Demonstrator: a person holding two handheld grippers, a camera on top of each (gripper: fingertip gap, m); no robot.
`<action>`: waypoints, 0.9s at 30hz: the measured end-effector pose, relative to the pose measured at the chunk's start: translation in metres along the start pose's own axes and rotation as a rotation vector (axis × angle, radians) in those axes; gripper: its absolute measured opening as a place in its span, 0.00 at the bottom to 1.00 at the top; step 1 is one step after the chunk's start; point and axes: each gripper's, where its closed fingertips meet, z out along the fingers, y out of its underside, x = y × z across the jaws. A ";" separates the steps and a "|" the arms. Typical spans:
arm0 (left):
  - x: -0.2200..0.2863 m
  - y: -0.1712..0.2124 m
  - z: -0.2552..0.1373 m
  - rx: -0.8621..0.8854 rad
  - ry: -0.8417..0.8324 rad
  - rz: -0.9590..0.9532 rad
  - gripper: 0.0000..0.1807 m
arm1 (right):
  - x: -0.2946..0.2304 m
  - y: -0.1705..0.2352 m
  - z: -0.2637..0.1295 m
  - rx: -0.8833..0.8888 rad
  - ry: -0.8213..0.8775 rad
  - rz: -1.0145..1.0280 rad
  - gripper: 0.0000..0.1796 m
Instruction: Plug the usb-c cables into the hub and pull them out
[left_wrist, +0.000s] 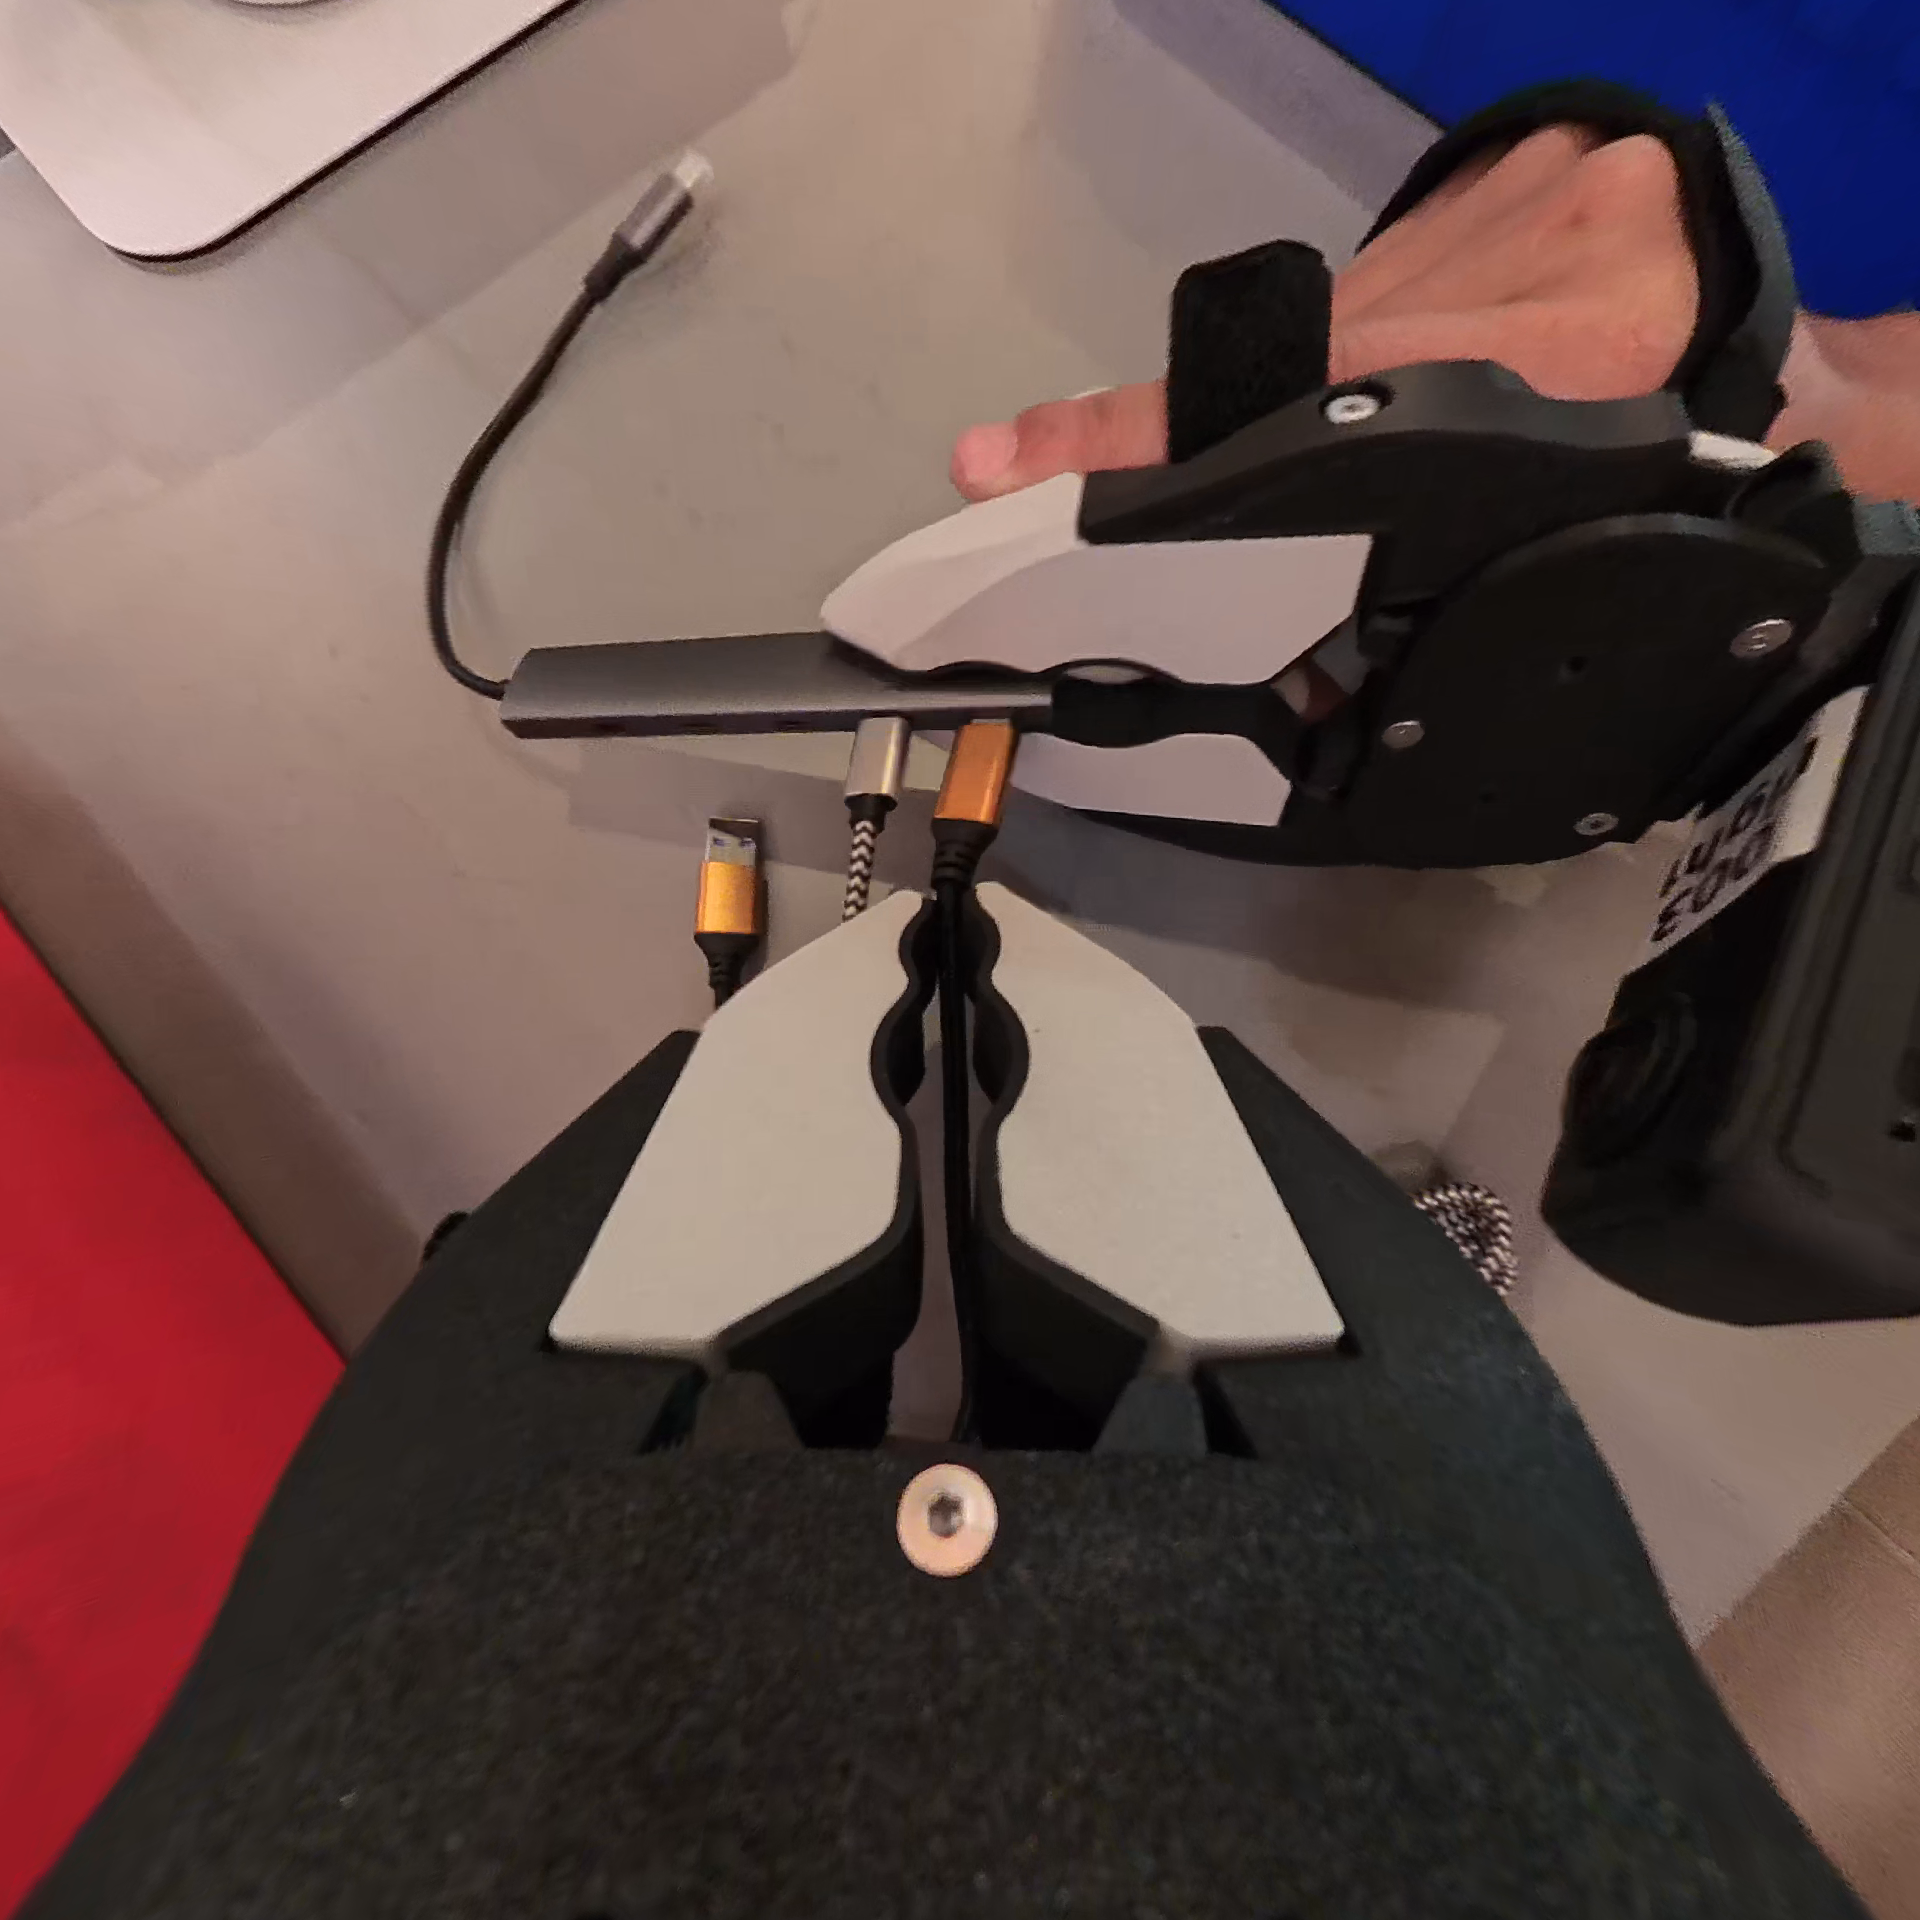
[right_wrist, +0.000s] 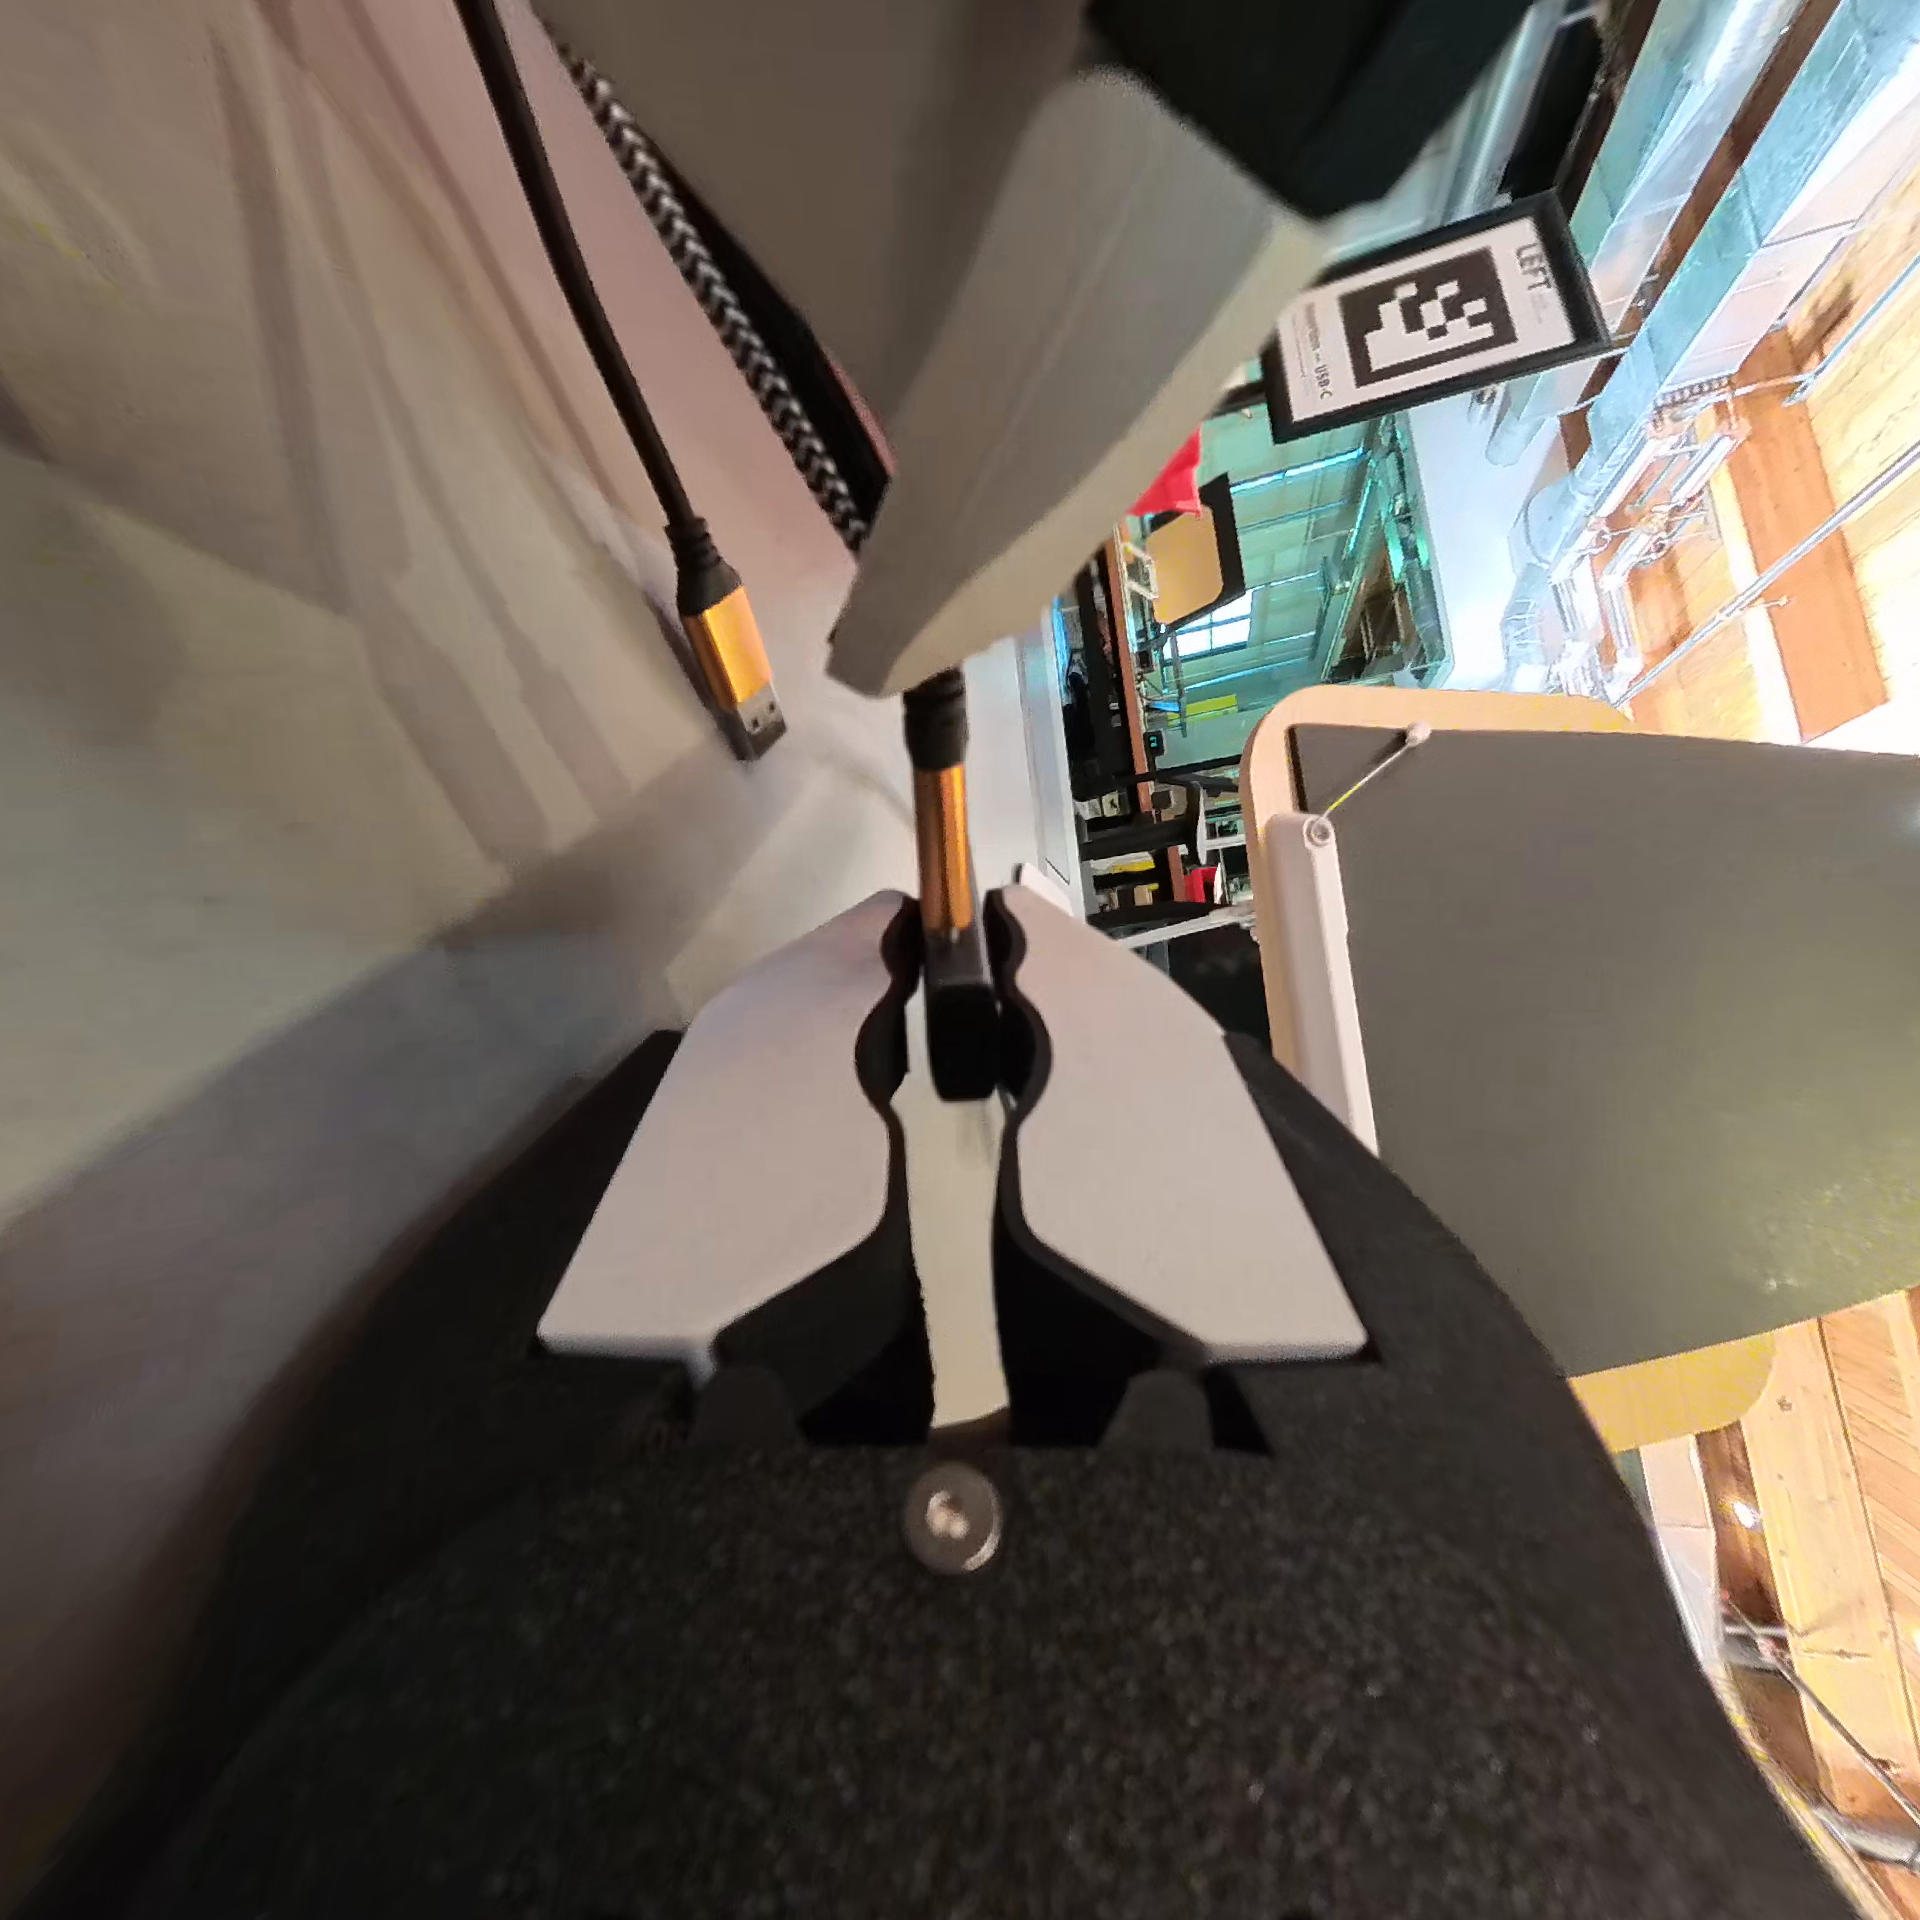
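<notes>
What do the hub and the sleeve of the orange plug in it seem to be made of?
The hub looks like metal, probably aluminium: flat grey faces, matte sheen, crisp edges. The orange plug has a sleeve that also looks metallic, maybe anodised: bright orange with a satin gloss. The strain relief under the sleeve looks like black rubber or plastic.

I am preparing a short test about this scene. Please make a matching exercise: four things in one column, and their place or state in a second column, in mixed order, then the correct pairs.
Things
1. hub
2. silver plug
3. orange plug with black cable
4. second orange plug

States
A. lies loose on the table, in no port
B. in the hub, its cable running between the fingers of the left gripper
C. held at one end by the right gripper
D. in the hub, with a black-and-white braided cable

Pairs: 1-C, 2-D, 3-B, 4-A
</notes>
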 end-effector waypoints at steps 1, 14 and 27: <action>-0.003 0.000 0.000 0.001 -0.010 -0.005 0.02 | 0.001 0.001 -0.001 0.002 0.002 0.002 0.07; -0.012 0.001 0.001 0.030 0.007 -0.045 0.02 | -0.002 0.002 -0.003 -0.026 -0.015 -0.027 0.05; -0.010 0.004 0.002 0.083 0.032 -0.063 0.01 | -0.004 -0.001 -0.003 -0.038 -0.003 0.076 0.05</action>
